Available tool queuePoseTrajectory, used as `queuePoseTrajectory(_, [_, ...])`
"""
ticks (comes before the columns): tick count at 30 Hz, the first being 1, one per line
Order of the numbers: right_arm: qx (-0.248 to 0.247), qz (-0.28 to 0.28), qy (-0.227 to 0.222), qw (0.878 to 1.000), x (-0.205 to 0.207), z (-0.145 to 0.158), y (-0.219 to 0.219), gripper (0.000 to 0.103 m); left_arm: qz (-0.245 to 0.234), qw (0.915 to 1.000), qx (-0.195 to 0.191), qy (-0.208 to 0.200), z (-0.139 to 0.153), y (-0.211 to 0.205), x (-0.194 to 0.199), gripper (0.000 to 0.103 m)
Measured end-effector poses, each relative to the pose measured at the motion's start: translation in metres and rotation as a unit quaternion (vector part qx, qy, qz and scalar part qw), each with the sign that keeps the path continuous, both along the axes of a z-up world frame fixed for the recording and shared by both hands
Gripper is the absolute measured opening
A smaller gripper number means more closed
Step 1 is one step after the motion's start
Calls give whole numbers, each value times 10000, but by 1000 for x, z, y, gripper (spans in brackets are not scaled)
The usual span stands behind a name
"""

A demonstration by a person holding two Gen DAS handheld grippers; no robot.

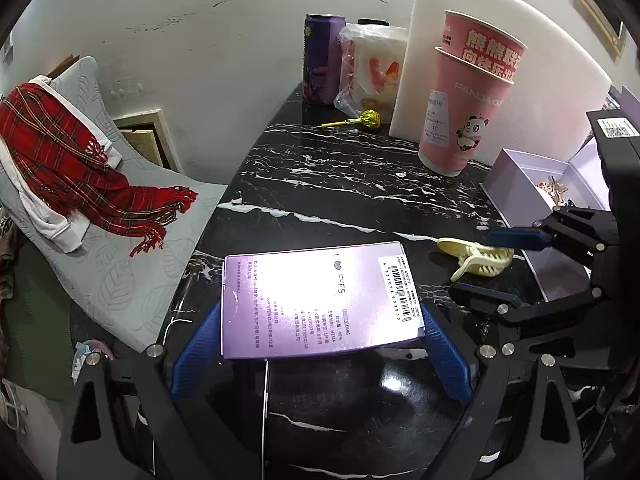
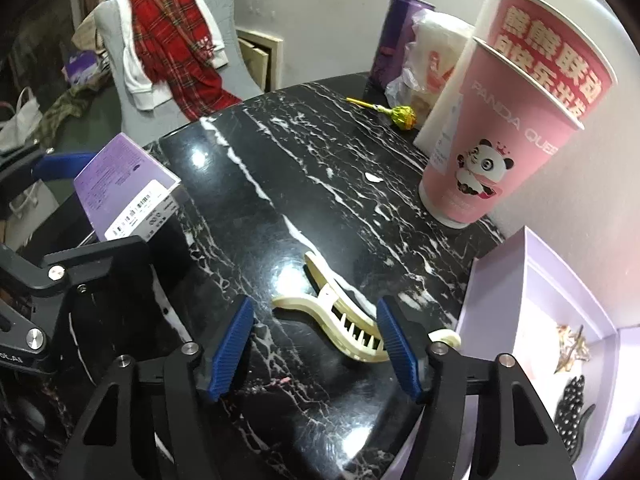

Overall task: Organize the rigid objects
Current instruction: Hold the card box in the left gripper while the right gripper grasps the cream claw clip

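Note:
My left gripper (image 1: 320,344) is shut on a flat purple box (image 1: 316,300) with a barcode label, held above the black marble table (image 1: 340,184). The box also shows in the right wrist view (image 2: 124,184). A cream hair claw clip (image 2: 340,320) lies on the table between the open fingers of my right gripper (image 2: 316,344), without being gripped. It also shows in the left wrist view (image 1: 476,260). An open lilac box (image 2: 560,320) at the right holds a gold clip (image 2: 572,348) and a black studded clip (image 2: 572,408).
Two stacked pink paper cups (image 1: 464,96) stand in front of a white foam board (image 1: 500,40). A purple can (image 1: 322,60), a plastic bag (image 1: 372,68) and a yellow lollipop (image 1: 360,120) are at the back. A grey chair with a red plaid scarf (image 1: 68,160) is left.

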State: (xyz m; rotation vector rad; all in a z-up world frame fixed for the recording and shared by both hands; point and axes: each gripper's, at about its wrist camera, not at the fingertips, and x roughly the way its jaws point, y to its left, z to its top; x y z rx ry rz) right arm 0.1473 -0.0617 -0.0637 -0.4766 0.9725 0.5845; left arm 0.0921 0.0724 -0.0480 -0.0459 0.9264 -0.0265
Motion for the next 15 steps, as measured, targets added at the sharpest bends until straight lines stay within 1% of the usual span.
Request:
queuePoseTrajectory(2, [-22, 28, -22, 10000, -1, -1, 1, 50, -2, 10000, 6, 7, 0, -1, -1, 95])
queuePoseTrajectory(4, [-36, 24, -47, 10000, -1, 0, 0, 36, 8, 10000, 15, 7, 1, -1, -2, 95])
queuePoseTrajectory(5, [-45, -5, -53, 10000, -1, 1, -1, 28, 20, 10000, 16, 1, 2, 0, -3, 95])
queuePoseTrajectory(6, [-17, -26, -19, 10000, -1, 1, -3, 24, 32, 10000, 14, -5, 2, 0, -4, 95])
queuePoseTrajectory(7, [29, -36, 30, 10000, -1, 3, -4, 22, 43, 10000, 9, -13, 3, 0, -5, 95])
queuePoseTrajectory(9, [105, -40, 117, 9999, -4, 4, -6, 21, 59, 10000, 11, -34, 5, 0, -8, 95])
queuePoseTrajectory(13, [158, -19, 197, 9997, -15, 5, -4, 20, 89, 9999, 27, -53, 9, 1, -16, 95])
queuePoseTrajectory(15, [260, 13, 293, 9992, -23, 5, -2, 20, 116, 9999, 14, -58, 10, 1, -22, 95])
